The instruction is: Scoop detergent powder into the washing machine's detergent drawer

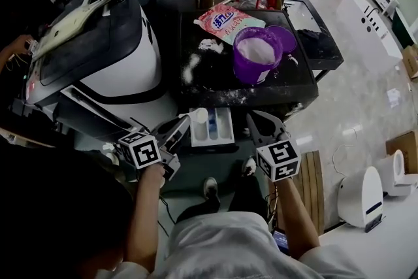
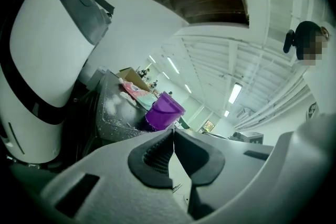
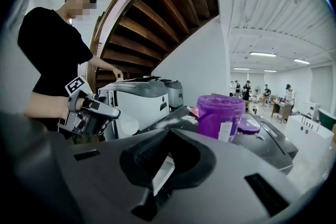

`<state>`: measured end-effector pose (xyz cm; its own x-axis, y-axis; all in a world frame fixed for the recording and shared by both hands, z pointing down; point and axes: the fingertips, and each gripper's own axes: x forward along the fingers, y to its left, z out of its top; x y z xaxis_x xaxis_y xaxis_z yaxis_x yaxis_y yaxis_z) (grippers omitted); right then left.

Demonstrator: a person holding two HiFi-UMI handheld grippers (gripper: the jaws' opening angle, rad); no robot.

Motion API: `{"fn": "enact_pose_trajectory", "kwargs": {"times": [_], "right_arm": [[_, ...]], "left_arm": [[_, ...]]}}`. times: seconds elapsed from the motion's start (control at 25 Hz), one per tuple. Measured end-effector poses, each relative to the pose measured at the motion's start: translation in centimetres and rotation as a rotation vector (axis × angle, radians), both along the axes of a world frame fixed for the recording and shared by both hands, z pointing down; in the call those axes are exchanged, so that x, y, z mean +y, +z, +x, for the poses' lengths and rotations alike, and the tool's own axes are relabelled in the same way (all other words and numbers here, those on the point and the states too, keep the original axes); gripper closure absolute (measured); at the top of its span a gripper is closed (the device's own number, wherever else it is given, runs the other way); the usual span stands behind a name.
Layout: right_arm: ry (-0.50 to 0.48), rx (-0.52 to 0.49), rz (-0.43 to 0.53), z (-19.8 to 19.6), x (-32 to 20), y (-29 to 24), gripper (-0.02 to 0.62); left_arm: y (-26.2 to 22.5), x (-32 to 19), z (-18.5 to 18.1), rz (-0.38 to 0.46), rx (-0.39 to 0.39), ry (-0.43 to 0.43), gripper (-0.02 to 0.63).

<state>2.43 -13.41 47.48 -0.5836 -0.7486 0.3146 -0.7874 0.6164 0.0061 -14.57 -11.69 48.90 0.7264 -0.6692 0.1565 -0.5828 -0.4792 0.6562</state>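
Pinching the white scoop (image 1: 200, 115) in your left gripper (image 1: 181, 130) over the detergent drawer (image 1: 225, 132), you seemed ready to tip it in slowly; your right gripper (image 1: 255, 121) was closed and empty.

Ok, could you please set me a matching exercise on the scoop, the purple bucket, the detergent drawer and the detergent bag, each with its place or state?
Things:
1. scoop
2. purple bucket
3. detergent drawer
4. detergent bag

Places or states:
A. pulled open, compartments showing
B. lying flat beyond the bucket
C. held by the left gripper
D. uncovered, white powder inside

Pairs: 1-C, 2-D, 3-A, 4-B.
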Motion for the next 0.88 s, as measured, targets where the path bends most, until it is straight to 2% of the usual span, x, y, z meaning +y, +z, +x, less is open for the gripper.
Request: {"fn": "enact_pose_trajectory", "kwargs": {"times": [0.32, 0.88], "right_arm": [[-0.053, 0.025, -0.047, -2.1, 1.0, 2.5, 0.591], [-0.074, 0.036, -0.094, -3.1, 1.1, 5.4, 0.591]], "left_arm": [[2.6, 0.8, -1.3, -0.038, -0.050, -0.021, 0.592], [6.6, 1.1, -0.8, -0.016, -0.358, 0.047, 0.592]]}}
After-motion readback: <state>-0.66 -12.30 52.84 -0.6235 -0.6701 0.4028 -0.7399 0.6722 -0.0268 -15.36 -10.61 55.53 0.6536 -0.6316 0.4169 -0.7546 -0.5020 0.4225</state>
